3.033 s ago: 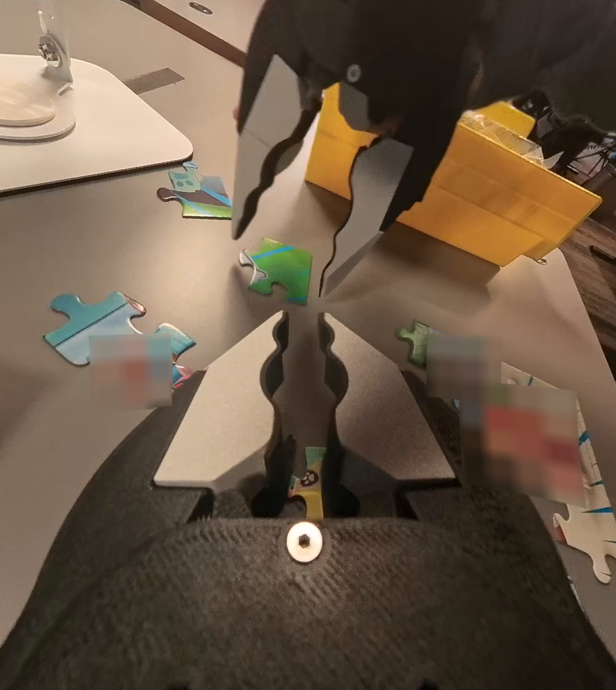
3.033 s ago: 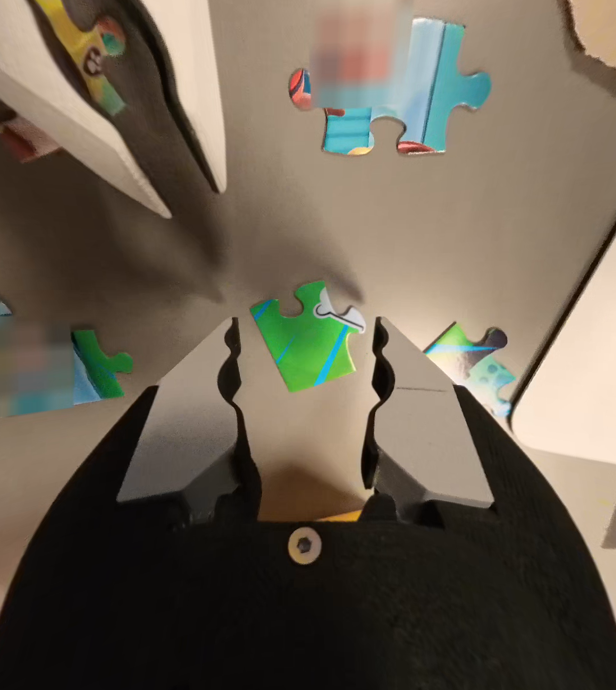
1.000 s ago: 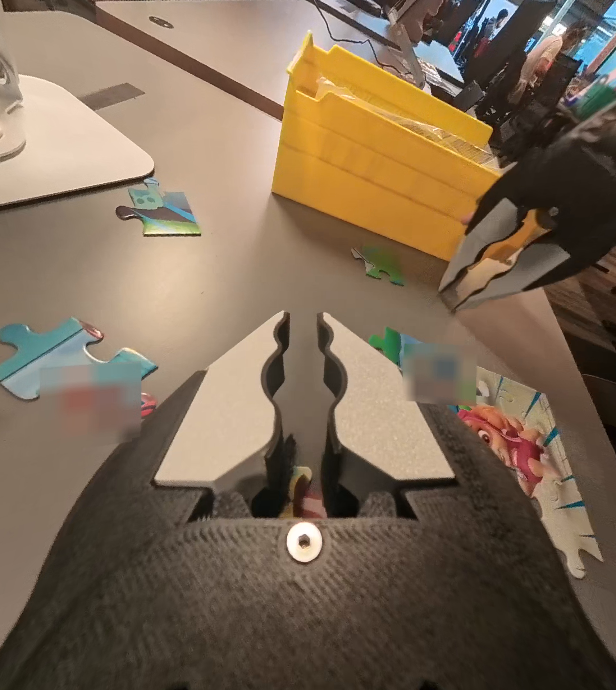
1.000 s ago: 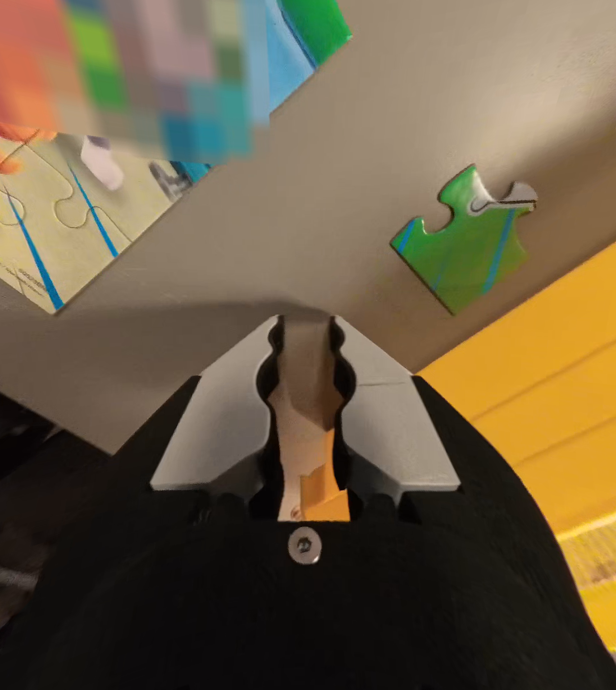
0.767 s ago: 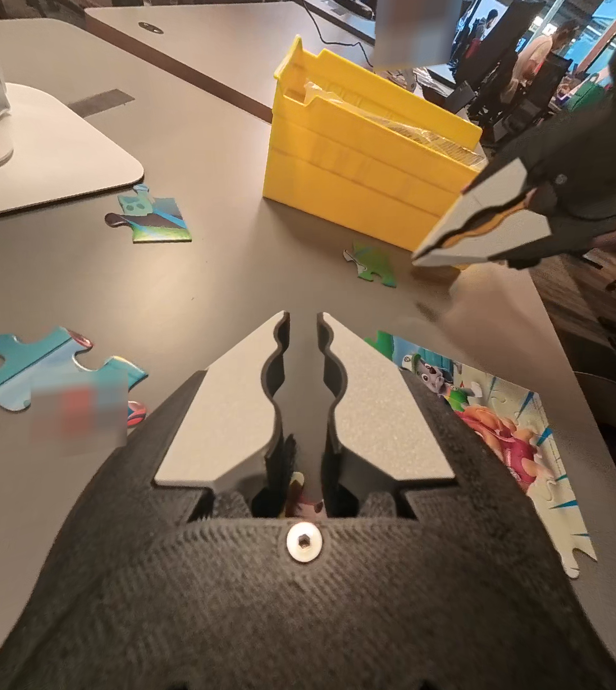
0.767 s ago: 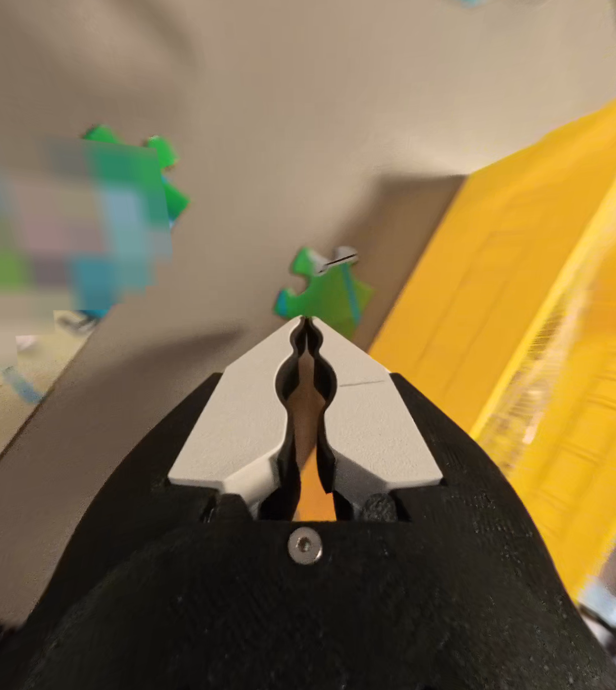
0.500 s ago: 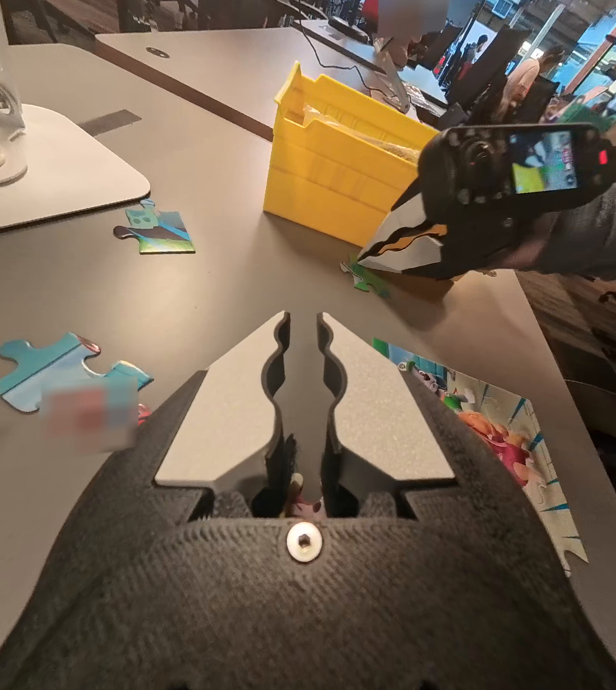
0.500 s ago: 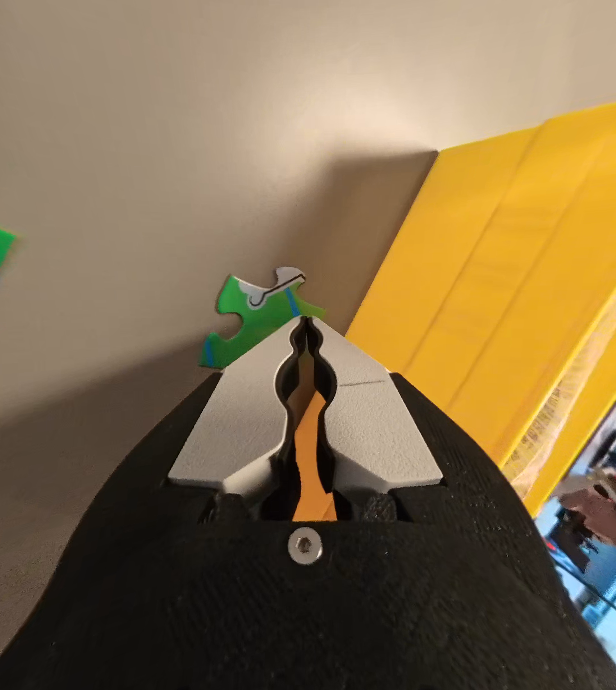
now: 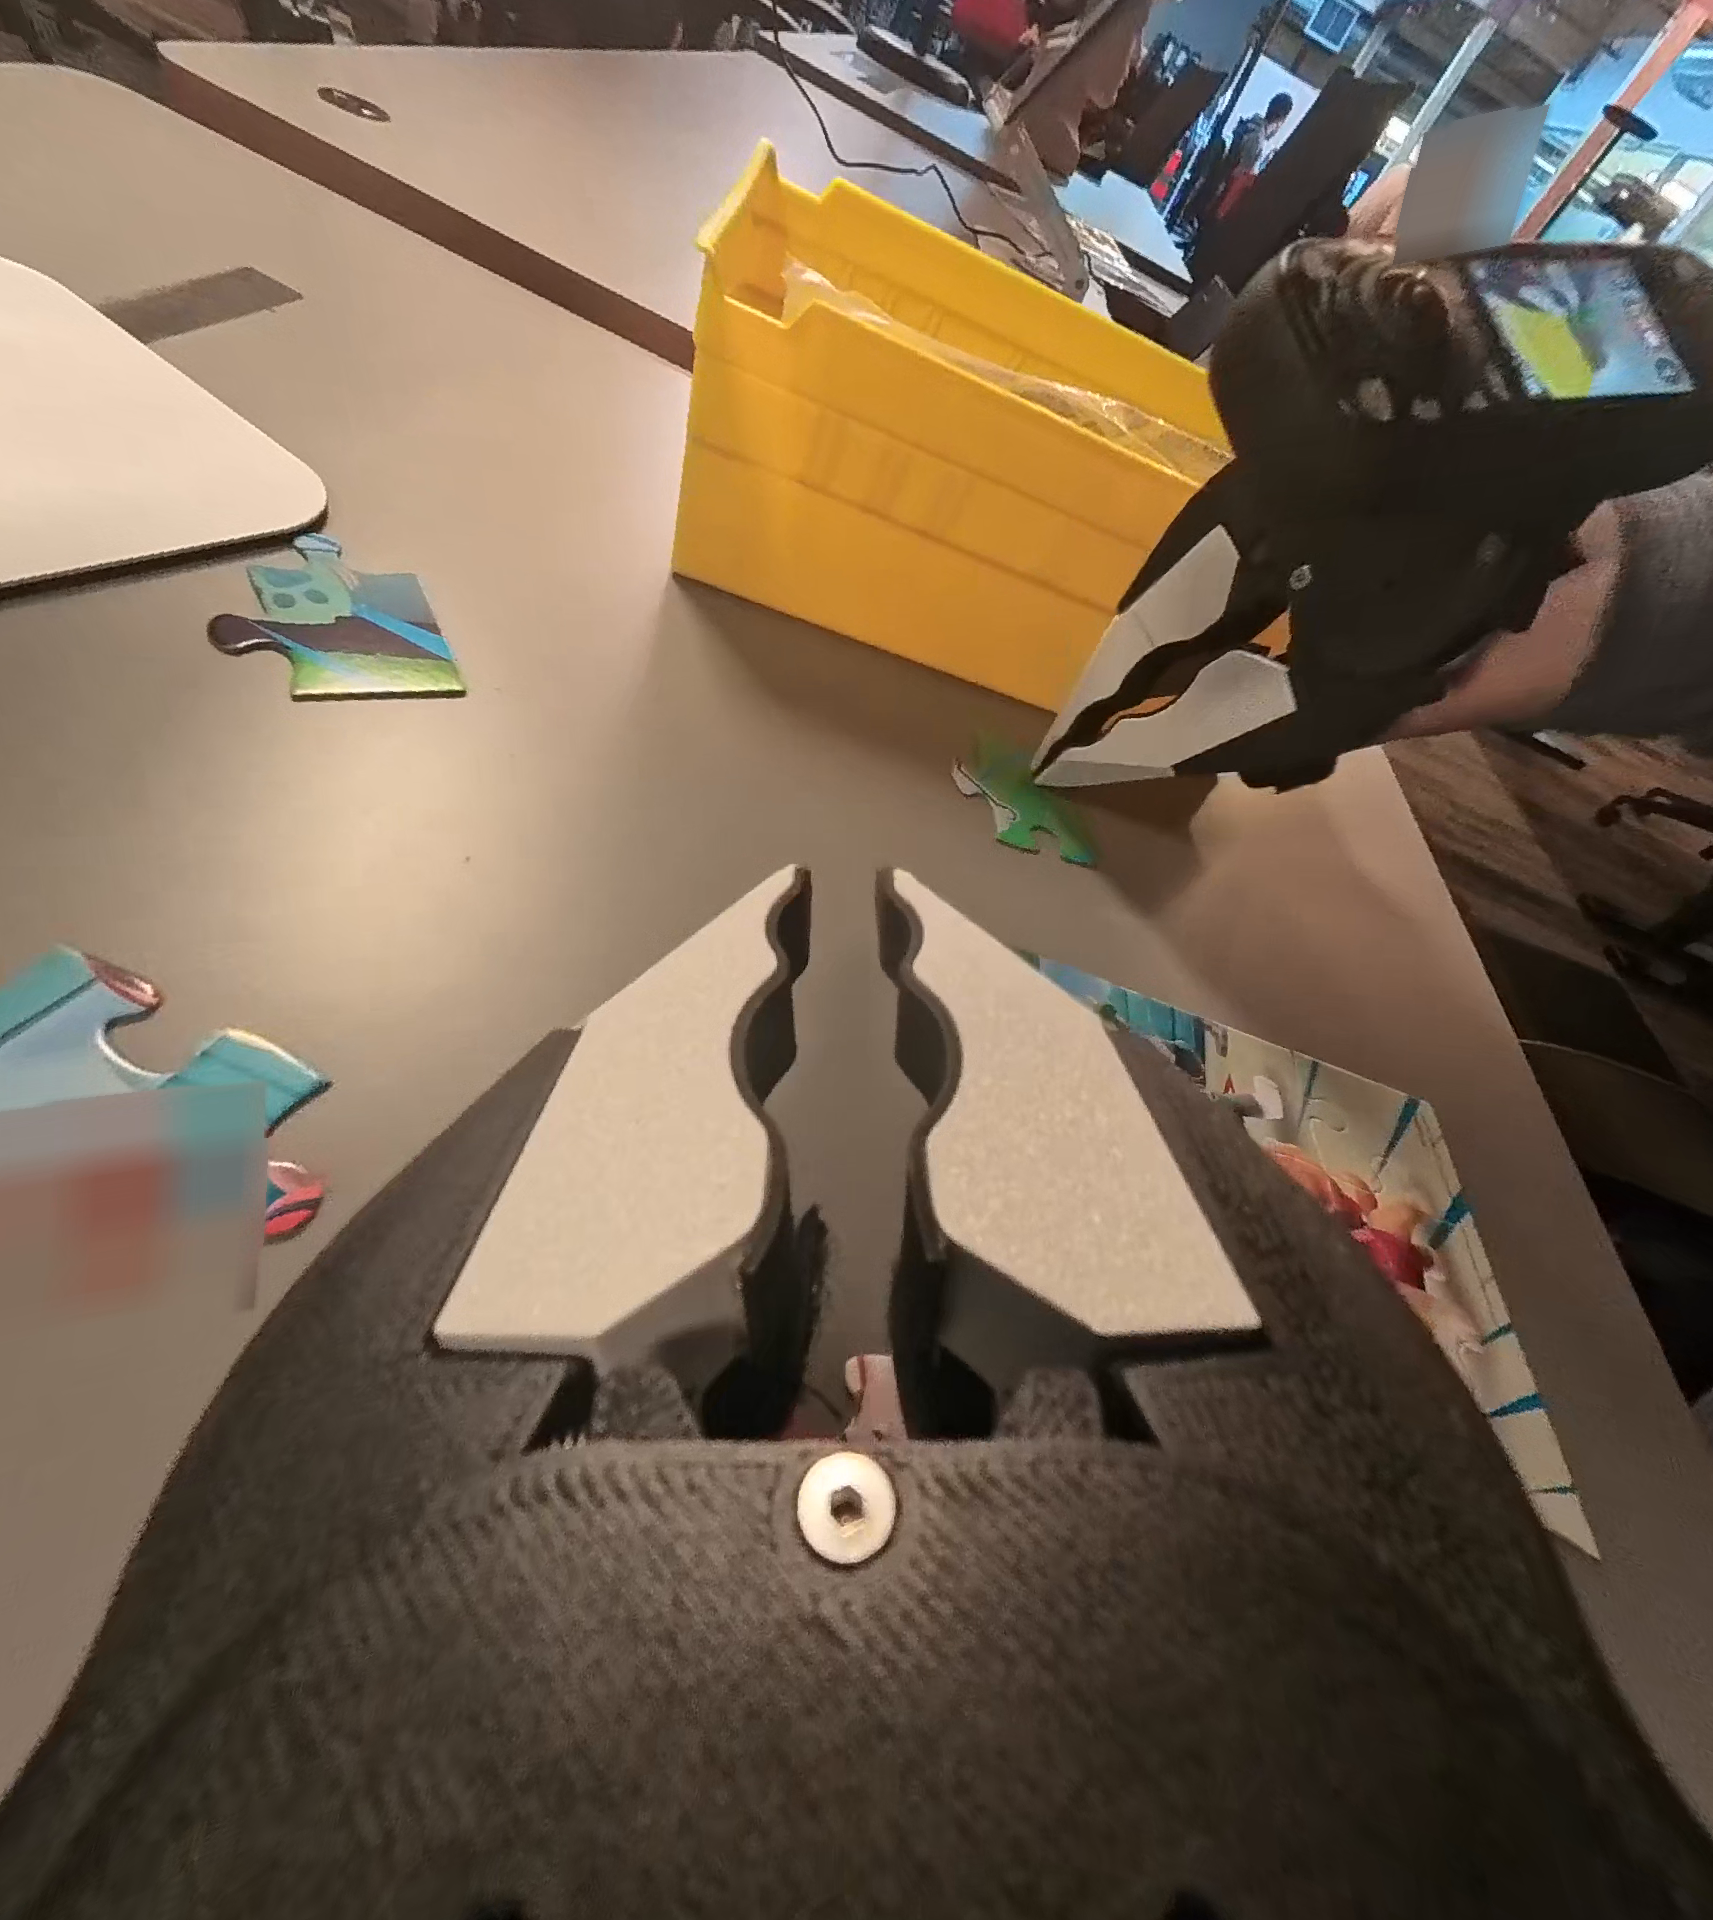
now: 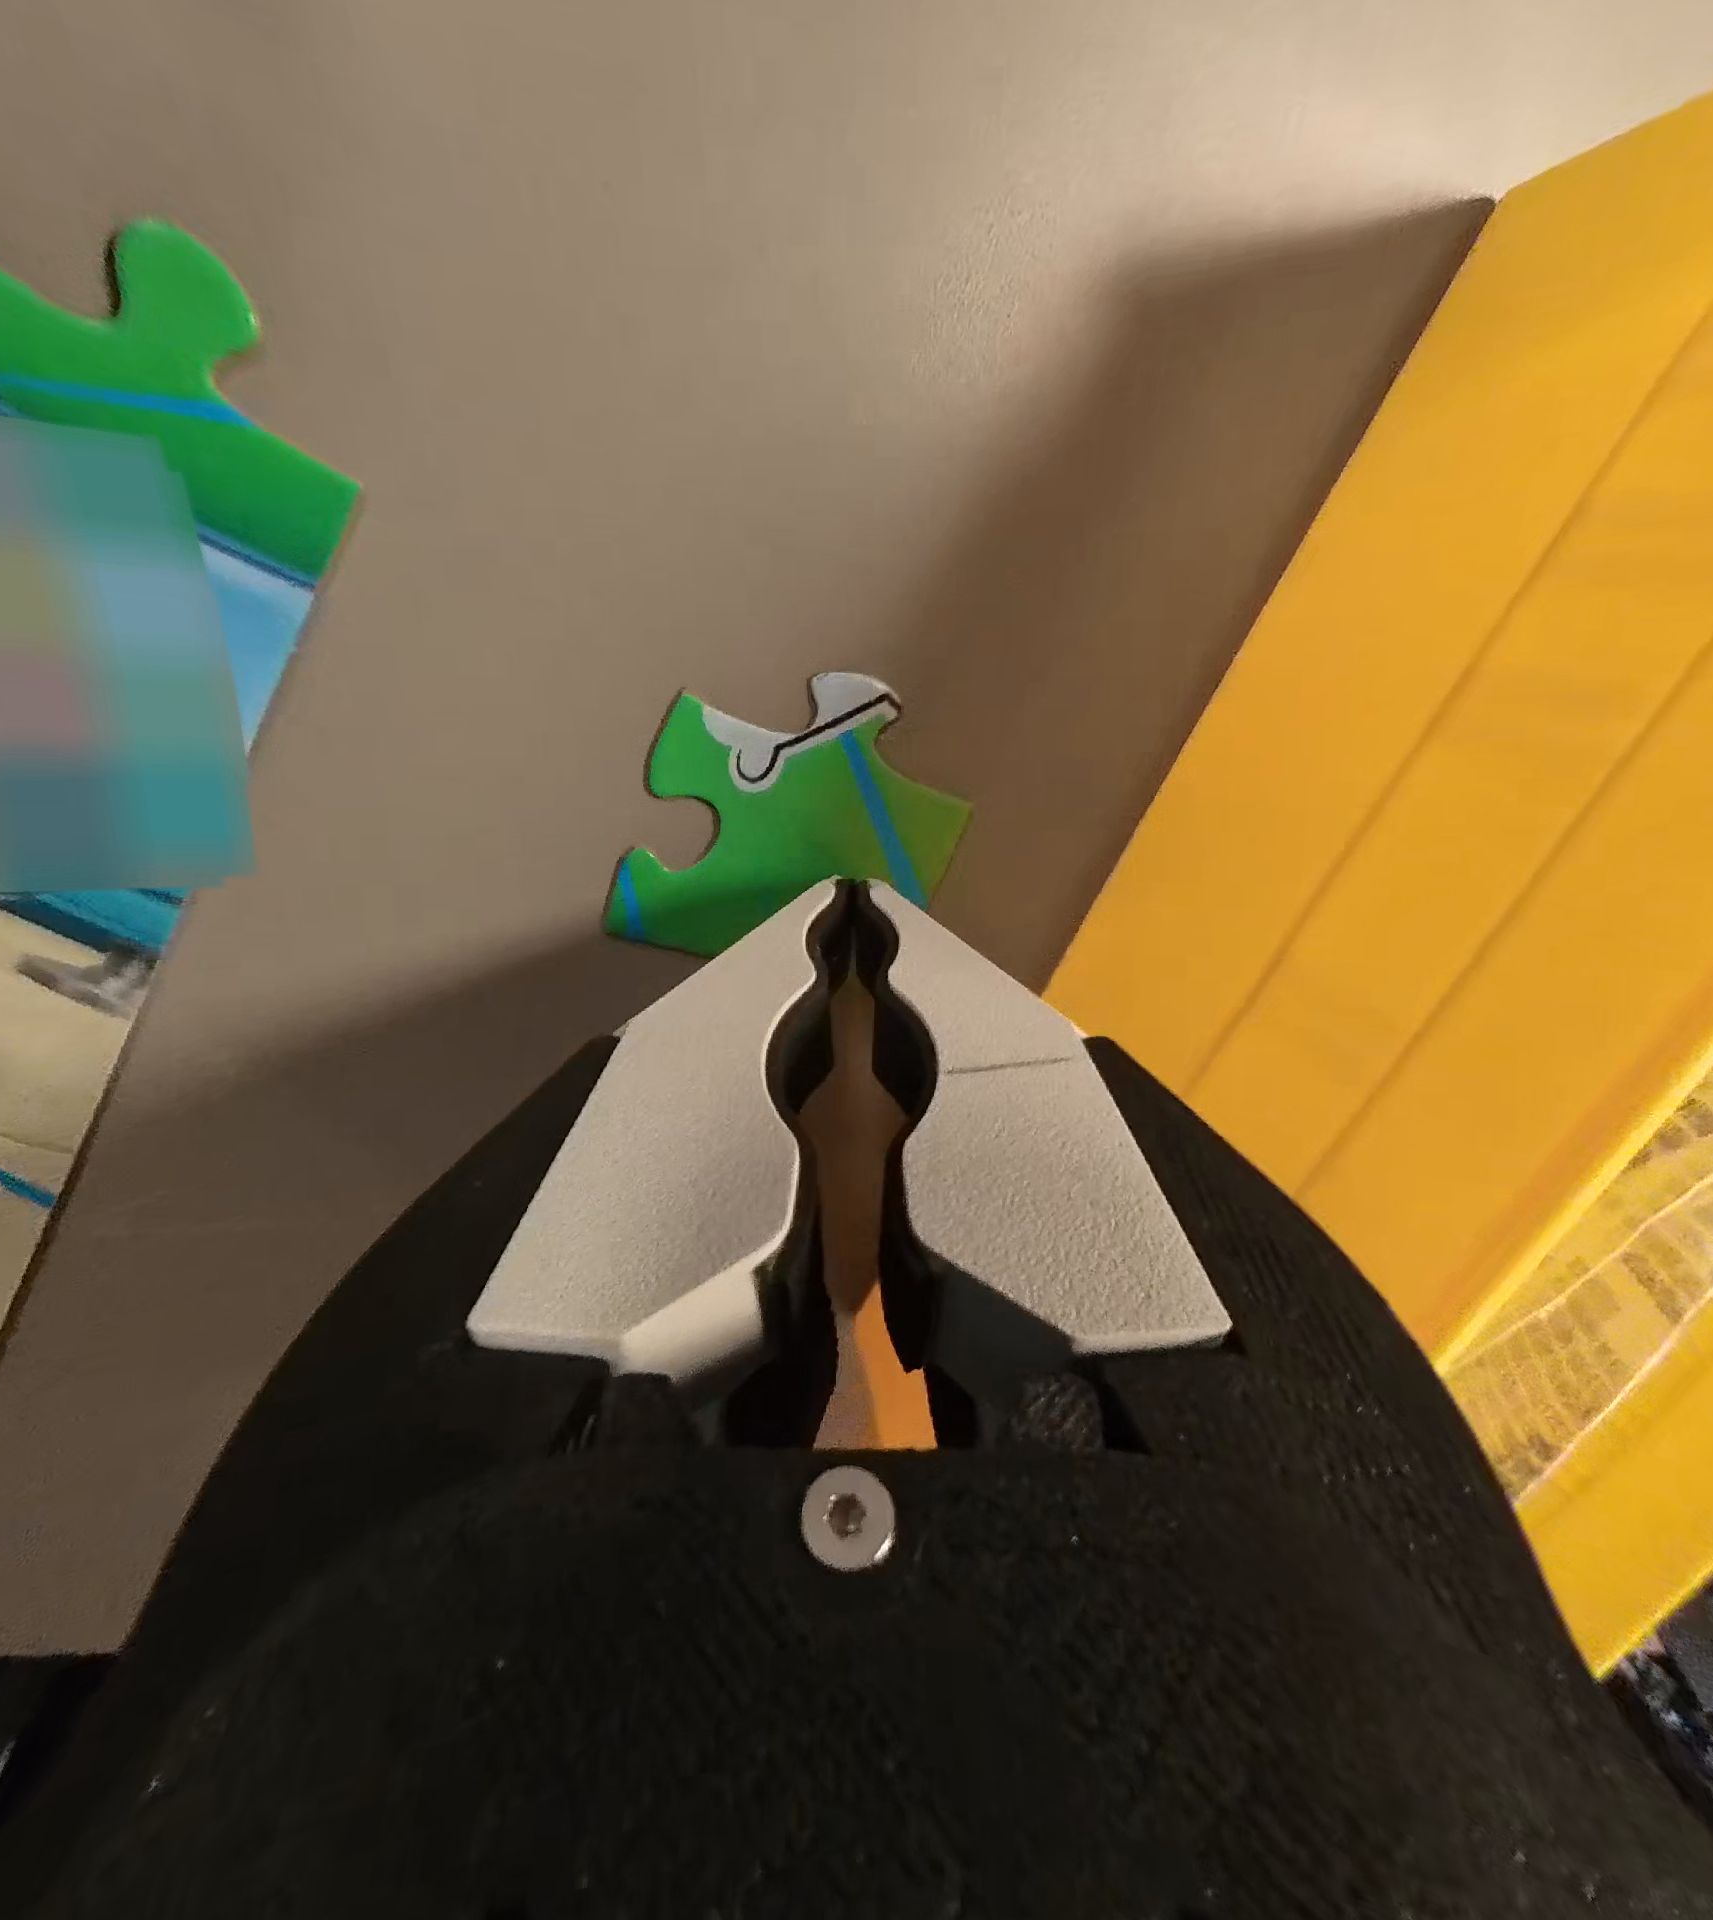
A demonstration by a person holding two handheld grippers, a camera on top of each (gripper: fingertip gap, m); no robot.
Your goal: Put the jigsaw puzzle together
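A green puzzle piece point(image 10: 790, 821) lies flat on the grey table point(image 10: 831, 364) close to a yellow bin point(image 10: 1506, 727). My right gripper point(image 10: 850, 883) is shut, with nothing between its pads, and its closed tips rest on the near edge of the piece. The left wrist view shows the same: the right gripper point(image 9: 1039, 774) has its tips down on the green piece point(image 9: 1034, 816). My left gripper point(image 9: 844, 878) hovers above the table in front of that piece. Its fingers stand a narrow gap apart and hold nothing.
The yellow bin point(image 9: 914, 520) stands at the back. A joined part of the puzzle point(image 9: 1351, 1195) lies at the right by the table edge. A blue piece point(image 9: 31, 1039) and a dark teal piece point(image 9: 353, 634) lie at the left. A white stand base point(image 9: 52, 447) is at the far left. My hands' fingertips stand some 20 cm from each other.
The right gripper's pads came together on air beside the green piece. It then swung round and set its shut tips on the piece by the bin. The left gripper barely moved.
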